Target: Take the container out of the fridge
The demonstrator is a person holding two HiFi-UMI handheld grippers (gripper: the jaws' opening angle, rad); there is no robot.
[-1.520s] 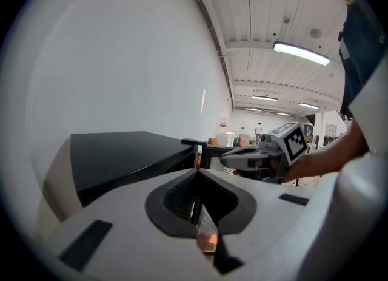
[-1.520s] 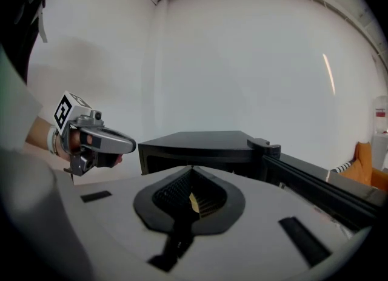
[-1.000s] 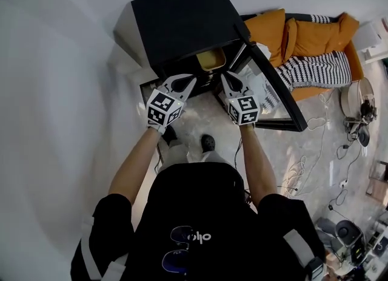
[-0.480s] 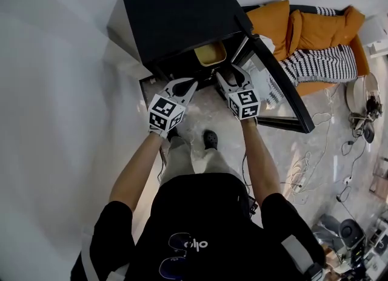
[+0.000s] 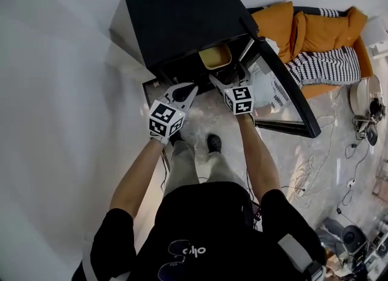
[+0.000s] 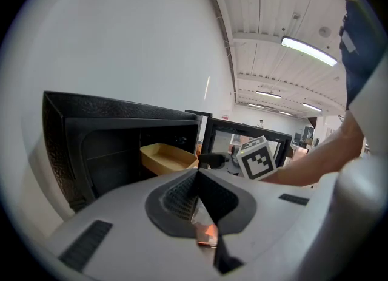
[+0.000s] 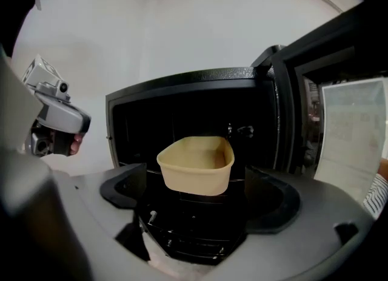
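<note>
While the left gripper (image 6: 197, 175) is closed, the empty right gripper (image 7: 195, 195), just opened, faces the container (image 7: 197, 165).

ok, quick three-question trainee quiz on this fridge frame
1. True or false: the fridge door is closed.
2. Where is the container? A) floor B) fridge shelf C) in a gripper
3. Which gripper has its jaws together?
Key: 1 false, door open; 2 B; 3 left gripper. The right gripper has just been opening; container ahead, not gripped.
</note>
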